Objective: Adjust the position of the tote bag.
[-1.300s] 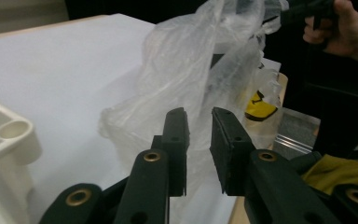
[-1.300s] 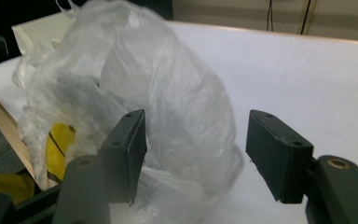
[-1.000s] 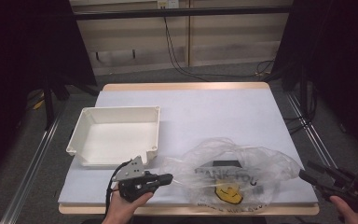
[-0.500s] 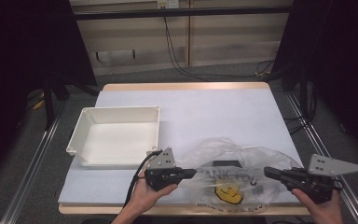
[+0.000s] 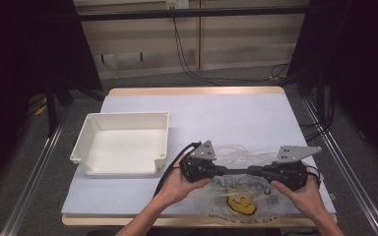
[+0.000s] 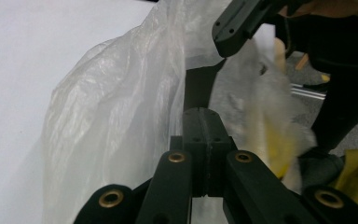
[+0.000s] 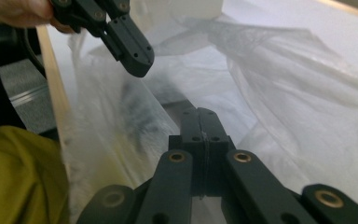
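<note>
The bag [image 5: 236, 194] is thin clear plastic film, crinkled and faintly glossy, with a yellow and black print; in the left gripper view its folds [image 6: 116, 116] look milky and creased. The left tongs [image 5: 236, 170] and right tongs [image 5: 243, 170] are matt black plastic, smooth, with brass-coloured rivets at the links, and each carries a flat grey plate of dull finish. The bin [image 5: 123, 142] is white plastic, smooth and slightly shiny. The desk [image 5: 216, 118] has a matt, pale, even top and a light wooden edge.
</note>
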A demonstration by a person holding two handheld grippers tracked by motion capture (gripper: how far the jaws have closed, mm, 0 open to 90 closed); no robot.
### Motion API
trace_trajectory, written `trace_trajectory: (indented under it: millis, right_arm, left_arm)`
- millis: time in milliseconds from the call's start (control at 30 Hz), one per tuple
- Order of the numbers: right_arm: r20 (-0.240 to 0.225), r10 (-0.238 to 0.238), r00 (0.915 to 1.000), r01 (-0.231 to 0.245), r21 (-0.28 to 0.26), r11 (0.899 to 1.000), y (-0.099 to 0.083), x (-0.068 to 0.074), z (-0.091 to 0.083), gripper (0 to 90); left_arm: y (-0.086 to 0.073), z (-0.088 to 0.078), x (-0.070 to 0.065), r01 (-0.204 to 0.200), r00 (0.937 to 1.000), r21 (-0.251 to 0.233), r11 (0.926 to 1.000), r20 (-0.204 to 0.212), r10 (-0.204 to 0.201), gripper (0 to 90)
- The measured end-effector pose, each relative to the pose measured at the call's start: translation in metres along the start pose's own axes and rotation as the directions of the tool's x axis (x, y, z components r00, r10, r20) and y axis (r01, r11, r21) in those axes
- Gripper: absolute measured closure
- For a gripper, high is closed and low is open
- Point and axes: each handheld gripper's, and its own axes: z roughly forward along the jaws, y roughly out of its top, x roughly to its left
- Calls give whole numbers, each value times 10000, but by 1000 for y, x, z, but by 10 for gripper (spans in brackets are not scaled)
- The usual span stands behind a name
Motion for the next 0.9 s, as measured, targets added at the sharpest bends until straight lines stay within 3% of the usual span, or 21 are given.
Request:
trace_trajectory:
  millis: [133,200,367,400,567,667,800,867,900]
  right_arm:
    - [131,155,9998,-158,253,9996,-6,-7,9,900]
    - [74,187,9998,-189,279,9994,-10,-8,12,900]
    - [-203,26,9998,-16,520,9986,-12,-4,16,900]
    - [-195,-19,9998,30,571,9984,-13,-4,17,900]
    - [51,161,9999,-165,869,9961,-19,-7,18,900]
    - [397,259,9989,-295,921,9953,-22,-8,12,900]
    - [1032,371,9940,-464,893,9949,-28,-14,3,900]
    - [1404,397,9893,-528,914,9944,-31,-16,-3,900]
    - [1543,403,9872,-555,958,9939,-33,-17,-7,900]
  left_arm:
    - [-1,14,3,-138,9996,440,9989,-232,148,900]
    - [0,21,-1,-284,9995,487,9984,-123,290,900]
    - [2,31,-13,-875,9962,1148,9895,88,870,900]
    - [1,31,-13,-906,9959,1049,9903,73,903,900]
    - [-3,17,-9,-1177,9909,1666,9790,-454,1268,900]
    - [-9,6,-2,-886,9935,1783,9800,-553,999,900]
    - [-15,-2,-1,-872,9908,1770,9803,-867,1038,900]
    - [-17,-7,-1,-994,9888,1982,9751,-898,1190,900]
    - [-19,-9,-2,-851,9885,1913,9778,-1066,1069,900]
